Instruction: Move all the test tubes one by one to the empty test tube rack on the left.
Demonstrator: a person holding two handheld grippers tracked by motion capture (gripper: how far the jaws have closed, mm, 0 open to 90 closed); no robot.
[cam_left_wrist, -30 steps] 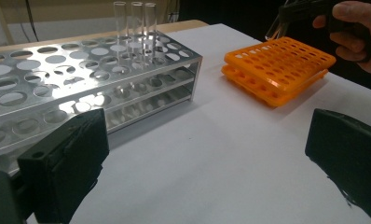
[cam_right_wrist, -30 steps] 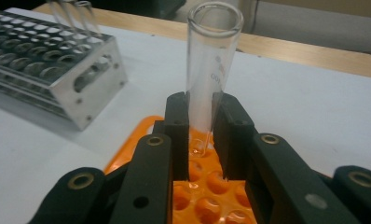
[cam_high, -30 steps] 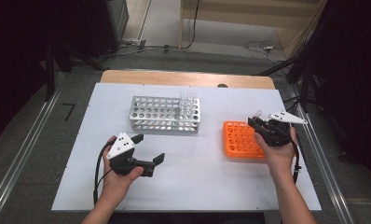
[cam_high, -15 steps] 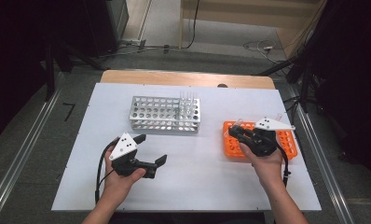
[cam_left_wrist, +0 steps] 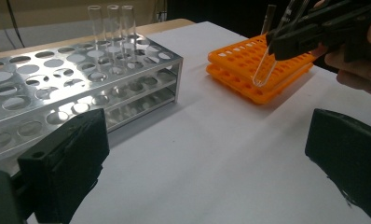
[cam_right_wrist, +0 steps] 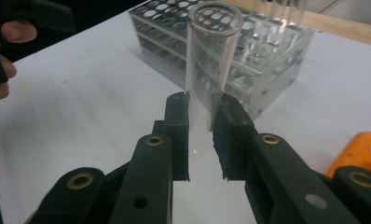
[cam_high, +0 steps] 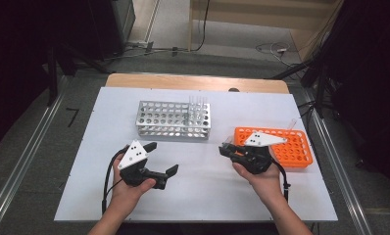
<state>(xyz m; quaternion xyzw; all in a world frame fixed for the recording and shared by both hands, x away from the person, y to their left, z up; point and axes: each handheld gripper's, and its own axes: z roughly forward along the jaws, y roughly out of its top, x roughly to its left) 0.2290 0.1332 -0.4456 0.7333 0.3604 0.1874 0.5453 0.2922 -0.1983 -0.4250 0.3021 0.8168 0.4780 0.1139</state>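
Note:
My right gripper (cam_high: 226, 149) is shut on a clear glass test tube (cam_right_wrist: 212, 56), pinched near its lower part between the jaws (cam_right_wrist: 200, 111). It hangs above the white table just left of the orange rack (cam_high: 293, 147). In the left gripper view the tube (cam_left_wrist: 263, 70) hangs tilted in front of the orange rack (cam_left_wrist: 249, 70). A metal rack (cam_high: 172, 120) stands at the middle back with three clear tubes (cam_high: 199, 105) upright in its right end. My left gripper (cam_high: 162, 157) rests low at the front left, open, with nothing between its jaws (cam_left_wrist: 207, 140).
The white table top (cam_high: 203, 196) has bare room between the two hands and along the front. The metal rack (cam_right_wrist: 249, 46) lies straight ahead of the right gripper. Dark floor, rails and cables surround the table.
The right gripper has travelled left, from above the orange rack to beside its left edge, carrying the tube. The left hand has stayed put.

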